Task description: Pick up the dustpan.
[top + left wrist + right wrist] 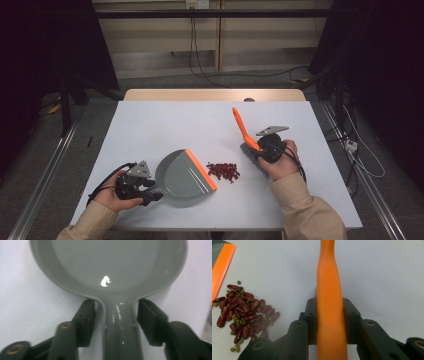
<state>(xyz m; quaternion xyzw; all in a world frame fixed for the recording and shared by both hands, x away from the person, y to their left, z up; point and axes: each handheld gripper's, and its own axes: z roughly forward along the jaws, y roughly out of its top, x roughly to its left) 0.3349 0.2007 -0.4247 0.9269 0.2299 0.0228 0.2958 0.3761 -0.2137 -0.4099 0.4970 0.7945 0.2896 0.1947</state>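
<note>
Gripping the orange brush handle (329,302), right fingers (312,320); left fingers (86,322) open.

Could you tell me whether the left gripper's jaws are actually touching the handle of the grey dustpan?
Apart. In the left gripper view, the left gripper straddles the dustpan handle, with a strip of white table visible between each pad and the handle.

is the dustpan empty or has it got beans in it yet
Empty: the grey dustpan has a bare bowl, and the beans lie in a pile on the table beyond its orange lip.
</note>
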